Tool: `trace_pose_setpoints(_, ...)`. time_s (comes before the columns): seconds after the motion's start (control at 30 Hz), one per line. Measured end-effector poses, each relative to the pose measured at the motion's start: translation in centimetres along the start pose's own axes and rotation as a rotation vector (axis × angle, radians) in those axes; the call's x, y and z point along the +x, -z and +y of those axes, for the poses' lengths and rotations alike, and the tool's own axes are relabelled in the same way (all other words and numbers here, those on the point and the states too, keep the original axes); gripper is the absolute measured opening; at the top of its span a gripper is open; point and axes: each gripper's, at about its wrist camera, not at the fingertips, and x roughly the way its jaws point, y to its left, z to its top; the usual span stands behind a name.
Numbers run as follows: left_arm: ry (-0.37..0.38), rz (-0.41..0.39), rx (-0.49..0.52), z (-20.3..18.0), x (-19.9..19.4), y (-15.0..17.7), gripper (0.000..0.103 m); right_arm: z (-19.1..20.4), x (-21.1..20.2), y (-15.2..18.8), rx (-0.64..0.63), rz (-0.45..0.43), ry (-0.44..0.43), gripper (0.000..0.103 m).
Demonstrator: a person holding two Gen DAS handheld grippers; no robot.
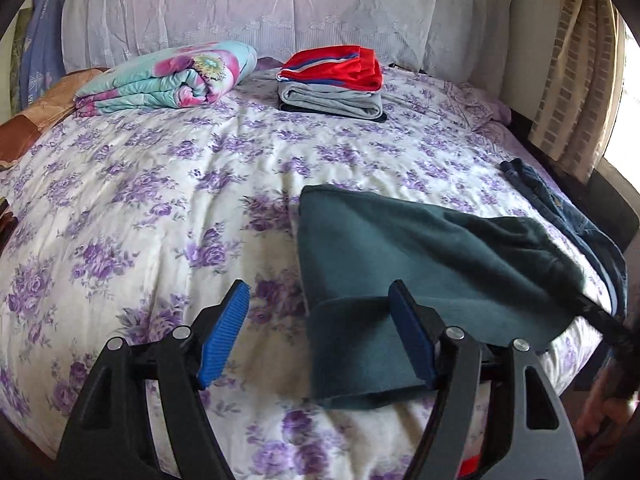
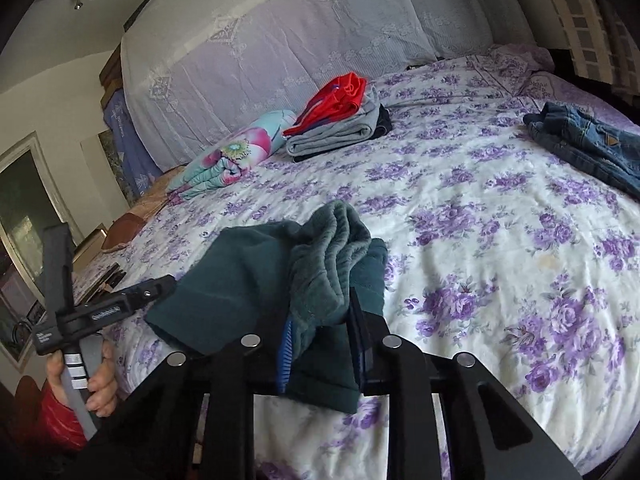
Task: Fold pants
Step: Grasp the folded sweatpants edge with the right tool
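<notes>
The teal pants (image 1: 400,248) are lying on the near part of the bed (image 1: 160,184), partly folded w/ a doubled-over flap at the near edge, and the work looks mid-fold: one end being gathered for another turn. The right gripper (image 2: 320,344) is pinching a bunched wad of the teal cloth, jaws drawn in tight on it, fabric bulging up above the pads. The left gripper (image 1: 320,332) is hanging over the near flap w/ jaws spread wide; one blue ribbed pad (image 1: 224,336) is over bare sheet, the other is over the flap, nothing being squeezed btwn them. Next move, prob: left needs to catch the free corner or pin the flap while right carries its bunch across, keeping edges lined up; a one-sided pull would likely drag the soft cloth askew. The pants are looking like thick fleece, matte outside, plush and ribbed inside, limp and heavy-draping. The sheet is thin, wrinkled cotton w/ purple flowers. Further back a stack of folded clothes (image 1: 332,80), red satin-like on top of grey knit, is sitting beside a rolled floral quilt (image 1: 168,76); stiff blue jeans (image 2: 588,140) are lying crumpled, well apart at the right.
</notes>
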Motion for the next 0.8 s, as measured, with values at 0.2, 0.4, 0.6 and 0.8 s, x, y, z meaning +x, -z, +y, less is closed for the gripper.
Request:
trace_pose_setpoints(0.2,-0.02,0.037,0.024,0.6,0.9,0.3,0.077,-1.5,2.0,1.6,0.014,0.216,0.051,0.041)
trace_pose_setpoints(0.4,-0.036,-0.051,0.027,0.8,-1.7,-0.9,0.077,-1.3,-2.3,-2.2,-0.015,0.024,0.067,0.05)
trace_pose_setpoints(0.6,0.025,-0.01,0.093,-1.8,0.0,-2.0,0.078,-1.1,2.5,-6.0,-0.048,0.054,0.036,0.05)
trace_pose_setpoints(0.8,0.016,0.131,0.042,-1.0,5.0,0.5,0.084,-1.7,6.5,-3.5,-0.059,0.107,0.069,0.025)
